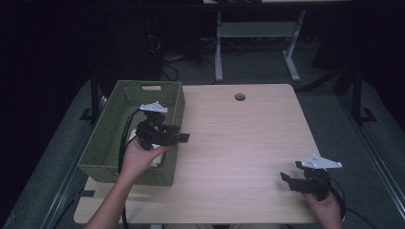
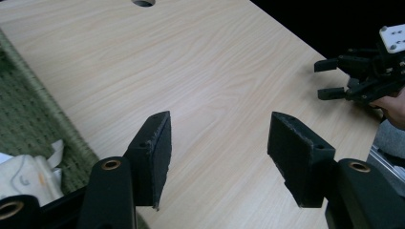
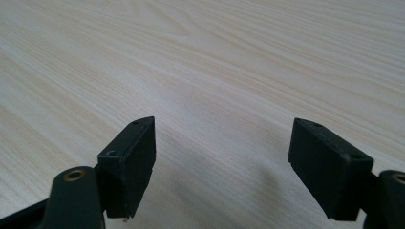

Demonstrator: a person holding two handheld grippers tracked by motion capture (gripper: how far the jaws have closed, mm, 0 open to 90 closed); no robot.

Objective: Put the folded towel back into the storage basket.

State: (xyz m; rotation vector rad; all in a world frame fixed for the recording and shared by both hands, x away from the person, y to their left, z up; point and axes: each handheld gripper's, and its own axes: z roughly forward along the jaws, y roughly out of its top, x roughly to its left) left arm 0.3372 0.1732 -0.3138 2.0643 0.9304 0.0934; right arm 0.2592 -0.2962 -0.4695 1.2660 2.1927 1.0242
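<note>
Green woven basket [image 1: 110, 138] sits on the left part of the table [image 1: 239, 143], overhanging its left edge a bit. Something white and crumpled [image 2: 24, 174] lies inside it; can't tell what it is. Left gripper [image 1: 179, 137] is held over the basket's right rim, jaws spread wide, nothing between them, pointing across the tabletop. Right gripper [image 1: 290, 172] is near the front right corner, low over bare wood, jaws also apart and empty. Tabletop is light wood grain with a round cable hole [image 1: 239, 97] near the far edge. Room is dark; grey floor, white desk frame [image 1: 258, 43] behind.
</note>
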